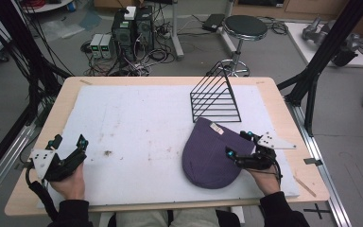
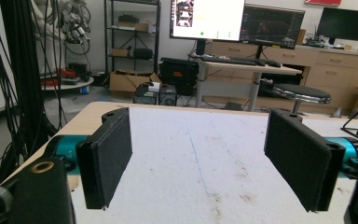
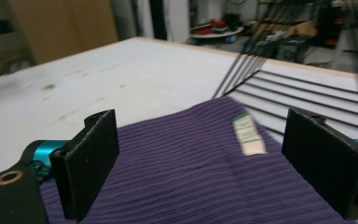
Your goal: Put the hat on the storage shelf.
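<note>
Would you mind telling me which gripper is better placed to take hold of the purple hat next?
The right gripper. It sits at the edge of the purple hat with its jaws open over the fabric. The left gripper, also open, is far across the white board with nothing between its jaws.

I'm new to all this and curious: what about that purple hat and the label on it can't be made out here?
- Label print: blurred in the right gripper view, too small in the high view.
- Purple hat near edge: cut off by the bottom edge of the right gripper view; in the high view the right gripper covers part of its right side.
- Hat's underside: hidden against the white mat.
</note>
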`<state>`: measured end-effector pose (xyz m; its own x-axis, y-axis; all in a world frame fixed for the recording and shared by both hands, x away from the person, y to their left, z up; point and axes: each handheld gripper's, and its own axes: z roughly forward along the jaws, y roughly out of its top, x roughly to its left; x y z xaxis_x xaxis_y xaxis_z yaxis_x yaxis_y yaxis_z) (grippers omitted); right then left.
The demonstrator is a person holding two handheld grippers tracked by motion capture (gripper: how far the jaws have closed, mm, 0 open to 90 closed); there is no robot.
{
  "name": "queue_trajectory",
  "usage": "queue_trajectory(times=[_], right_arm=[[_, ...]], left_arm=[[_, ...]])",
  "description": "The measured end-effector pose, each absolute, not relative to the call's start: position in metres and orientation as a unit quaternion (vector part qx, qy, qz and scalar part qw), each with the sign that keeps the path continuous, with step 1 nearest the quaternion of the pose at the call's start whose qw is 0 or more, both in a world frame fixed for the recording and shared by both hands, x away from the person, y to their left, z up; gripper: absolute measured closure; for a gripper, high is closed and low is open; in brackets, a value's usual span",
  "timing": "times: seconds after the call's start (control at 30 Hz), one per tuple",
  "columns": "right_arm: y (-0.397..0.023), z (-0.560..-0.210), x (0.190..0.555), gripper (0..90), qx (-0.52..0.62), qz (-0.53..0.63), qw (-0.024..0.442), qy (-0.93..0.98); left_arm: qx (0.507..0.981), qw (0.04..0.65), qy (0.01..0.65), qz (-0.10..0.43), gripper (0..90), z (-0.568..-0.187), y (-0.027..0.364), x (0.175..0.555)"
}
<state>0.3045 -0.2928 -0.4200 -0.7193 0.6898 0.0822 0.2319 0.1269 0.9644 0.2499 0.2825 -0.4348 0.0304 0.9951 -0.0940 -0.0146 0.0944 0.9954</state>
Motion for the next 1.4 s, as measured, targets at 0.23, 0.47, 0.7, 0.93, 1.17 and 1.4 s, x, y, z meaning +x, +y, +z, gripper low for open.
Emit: queue_trajectory(times=[0.23,0.47,0.7,0.93,1.17,1.4], right_arm=[[-0.277,-0.422,0.301,10.1,0.279,0.552,0.185,0.763],[-0.264,-0.42,0.297,10.2,0.244,0.538,0.166,0.79],[-0.247,-0.424,0.292,10.2,0.193,0.509,0.125,0.829],[-0.239,-0.426,0.289,10.2,0.164,0.495,0.1,0.847],[-0.234,-0.427,0.283,10.2,0.124,0.467,0.088,0.871],[-0.234,-0.429,0.28,10.2,0.09,0.446,0.087,0.886]], left_arm=[[0.479,0.537,0.512,0.469,23.6,-0.435,0.283,0.25],[0.483,0.535,0.511,0.468,23.6,-0.435,0.282,0.251],[0.484,0.536,0.511,0.466,23.5,-0.436,0.282,0.251],[0.484,0.539,0.51,0.464,23.6,-0.436,0.281,0.251],[0.488,0.535,0.509,0.465,23.6,-0.436,0.28,0.252],[0.487,0.536,0.508,0.466,23.7,-0.436,0.28,0.251]])
